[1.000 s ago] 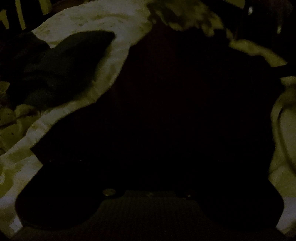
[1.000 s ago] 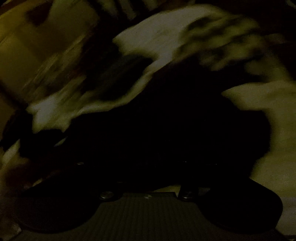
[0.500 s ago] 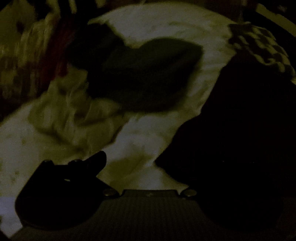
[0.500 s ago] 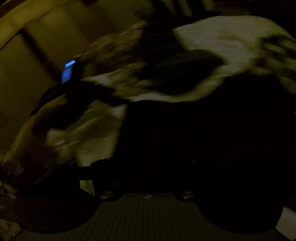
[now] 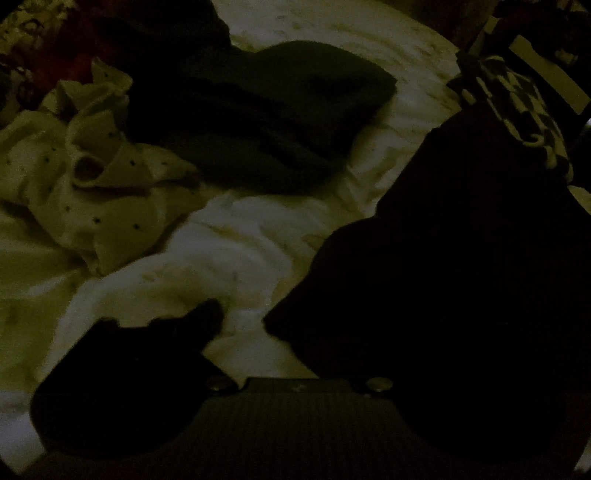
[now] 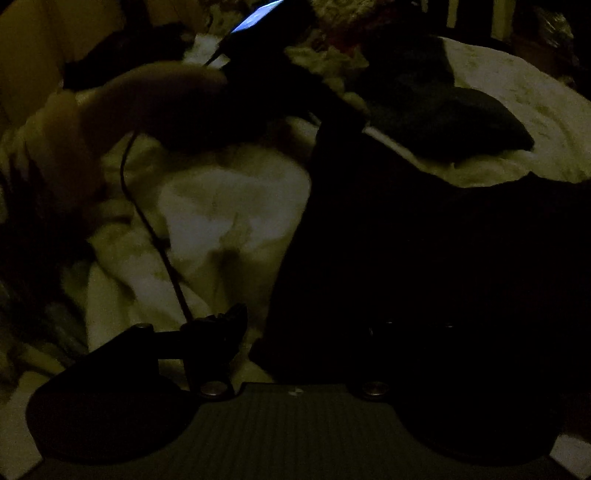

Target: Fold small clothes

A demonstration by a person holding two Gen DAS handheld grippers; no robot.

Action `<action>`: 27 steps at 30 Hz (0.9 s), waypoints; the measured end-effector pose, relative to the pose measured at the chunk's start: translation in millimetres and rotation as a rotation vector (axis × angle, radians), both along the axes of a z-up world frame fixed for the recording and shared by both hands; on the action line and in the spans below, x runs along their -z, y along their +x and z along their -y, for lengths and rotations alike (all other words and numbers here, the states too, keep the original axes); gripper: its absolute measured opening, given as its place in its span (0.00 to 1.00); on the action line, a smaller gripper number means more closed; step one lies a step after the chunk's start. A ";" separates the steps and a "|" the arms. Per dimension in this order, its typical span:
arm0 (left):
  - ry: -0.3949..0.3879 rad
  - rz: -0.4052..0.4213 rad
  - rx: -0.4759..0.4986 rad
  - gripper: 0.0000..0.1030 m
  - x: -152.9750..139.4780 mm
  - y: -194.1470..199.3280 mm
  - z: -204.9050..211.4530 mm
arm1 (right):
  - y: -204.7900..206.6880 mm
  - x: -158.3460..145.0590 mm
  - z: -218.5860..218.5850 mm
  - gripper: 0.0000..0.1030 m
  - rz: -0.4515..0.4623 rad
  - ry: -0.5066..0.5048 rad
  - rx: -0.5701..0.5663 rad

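The scene is very dark. A large black garment [image 5: 461, 258] lies on the white bedsheet [image 5: 229, 243] and fills the right of the left wrist view. It also fills the right of the right wrist view [image 6: 424, 258]. My left gripper [image 5: 295, 325] hovers at its left edge; its left finger [image 5: 199, 317] shows over the sheet and the right finger is lost against the dark cloth. My right gripper [image 6: 306, 325] is at the same garment's left edge, with only its left finger [image 6: 225, 325] visible. I cannot tell if either is shut on cloth.
A dark green garment [image 5: 280, 110] lies at the back. A crumpled cream dotted garment [image 5: 92, 184] lies at the left. A checkered cloth [image 5: 524, 99] is at the far right. In the right wrist view an arm [image 6: 147, 99], a lit phone screen [image 6: 255, 16] and a thin cable [image 6: 155, 236] are at the left.
Both views have swung left: the black garment now fills the right side instead of the centre, and white sheet and each gripper's left finger have come into view.
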State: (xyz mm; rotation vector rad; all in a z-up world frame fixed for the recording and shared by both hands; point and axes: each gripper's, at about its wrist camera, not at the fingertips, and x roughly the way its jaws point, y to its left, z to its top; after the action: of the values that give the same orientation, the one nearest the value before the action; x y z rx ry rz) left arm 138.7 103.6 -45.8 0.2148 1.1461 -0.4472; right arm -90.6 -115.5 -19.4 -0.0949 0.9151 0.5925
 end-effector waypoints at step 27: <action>-0.093 0.027 0.359 0.99 -4.6 42.5 300.8 | 24.6 33.7 348.5 1.00 0.027 0.268 0.837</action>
State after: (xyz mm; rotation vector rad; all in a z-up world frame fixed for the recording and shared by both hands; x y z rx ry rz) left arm 181.2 -197.2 -41.2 0.3466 1.0594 -0.8105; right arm -66.0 -464.1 -53.1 0.5026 0.7542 -0.0730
